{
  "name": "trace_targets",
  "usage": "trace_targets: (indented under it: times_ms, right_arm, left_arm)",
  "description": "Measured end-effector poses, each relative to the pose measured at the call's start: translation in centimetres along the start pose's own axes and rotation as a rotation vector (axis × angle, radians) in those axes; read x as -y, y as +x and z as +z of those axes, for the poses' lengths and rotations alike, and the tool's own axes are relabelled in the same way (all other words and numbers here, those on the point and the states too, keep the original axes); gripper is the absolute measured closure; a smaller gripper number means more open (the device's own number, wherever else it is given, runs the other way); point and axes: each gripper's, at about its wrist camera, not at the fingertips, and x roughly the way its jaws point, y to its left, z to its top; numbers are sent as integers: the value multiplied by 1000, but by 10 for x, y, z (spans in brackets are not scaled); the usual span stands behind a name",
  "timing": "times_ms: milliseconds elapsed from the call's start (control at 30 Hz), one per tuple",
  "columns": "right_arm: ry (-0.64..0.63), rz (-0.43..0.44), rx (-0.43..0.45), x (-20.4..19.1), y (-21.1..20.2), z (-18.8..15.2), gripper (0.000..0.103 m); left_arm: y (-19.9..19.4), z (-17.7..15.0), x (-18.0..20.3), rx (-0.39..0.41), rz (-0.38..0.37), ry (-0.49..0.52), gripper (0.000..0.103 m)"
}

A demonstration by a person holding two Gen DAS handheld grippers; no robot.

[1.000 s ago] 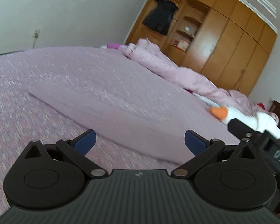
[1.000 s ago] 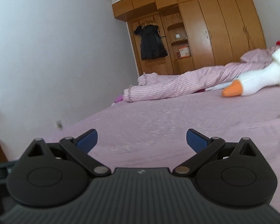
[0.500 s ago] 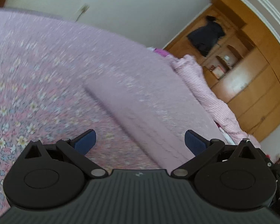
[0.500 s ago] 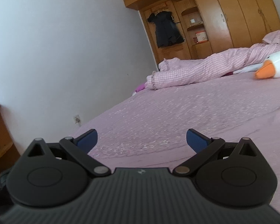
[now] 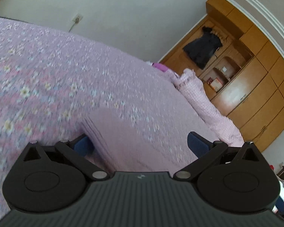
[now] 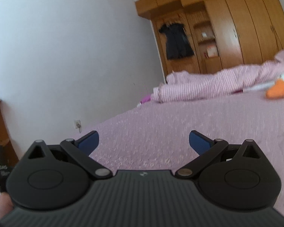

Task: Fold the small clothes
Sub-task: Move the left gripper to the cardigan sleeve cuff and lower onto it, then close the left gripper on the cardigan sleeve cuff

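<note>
On the bed (image 5: 47, 71), floral lilac bedspread, a plain mauve garment (image 5: 126, 138) lies flat, looks already folded into a long strip, ribbed edge toward the camera. Left gripper (image 5: 140, 145) sits low right over its near end, jaws spread wide, nothing held; left blue pad (image 5: 83, 146) just beside or touching the garment's left edge, can't tell which, frame is blurred. Right pad (image 5: 196, 145) well clear on the other side.

Right gripper (image 6: 143, 141) hovers over bare bedspread, jaws also wide apart and empty; garment not visible in that view. A fingertip (image 6: 1, 207) shows at the lower left of its handle. Background: rolled pink striped blanket (image 6: 208, 87) along the far side of the bed, plush goose with orange beak (image 6: 276, 89) at its right, wooden wardrobe (image 6: 246, 24) with a dark dress (image 6: 177, 42) hanging on it, wall socket (image 6: 77, 123).

Step in hand, my read: taking the near corner of the strip for the next fold. To do it well: lower one pad under the ribbed edge so all layers go between the jaws, not just the top one, and avoid pinching bedspread, colours are close so easy to miss. Right gripper should come to the opposite near corner so both lift evenly. Risk: the strip skews or unfolds if only one side is lifted.
</note>
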Motion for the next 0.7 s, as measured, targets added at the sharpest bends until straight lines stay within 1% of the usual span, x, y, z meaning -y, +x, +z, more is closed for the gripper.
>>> trace_targets:
  times_ms: [67, 133, 200, 233, 267, 333, 400, 467, 567, 633, 700]
  right_arm:
    - [-16, 2, 2, 3, 1, 0, 0]
    - [-40, -2, -3, 6, 3, -1, 0]
    - [-72, -29, -5, 7, 6, 1, 0]
    - [-88, -51, -1, 6, 7, 1, 0]
    - [-101, -62, 9, 6, 8, 1, 0]
    - [-115, -66, 25, 7, 6, 0, 0]
    - [-115, -70, 22, 8, 6, -2, 0]
    - [-98, -76, 11, 9, 7, -3, 0]
    - [-119, -71, -13, 9, 9, -9, 0]
    - [-142, -61, -23, 7, 8, -12, 0]
    - [-148, -56, -29, 5, 9, -13, 0]
  left_arm:
    - [4, 2, -2, 38, 3, -34, 0]
    - [9, 2, 4, 72, 30, -57, 0]
    - [10, 1, 9, 73, 39, -45, 0]
    - [9, 0, 12, 64, 28, -24, 3]
    - [9, -1, 14, 54, 20, -17, 7]
    - [8, -3, 14, 46, 28, -22, 21]
    - [7, -4, 11, 60, 49, -40, 26]
    - [6, -4, 6, 76, 47, -58, 29]
    - [5, -4, 3, 84, 76, -79, 45]
    - [1, -6, 0, 91, 104, -97, 60]
    - [-2, -7, 0, 110, 138, -99, 67]
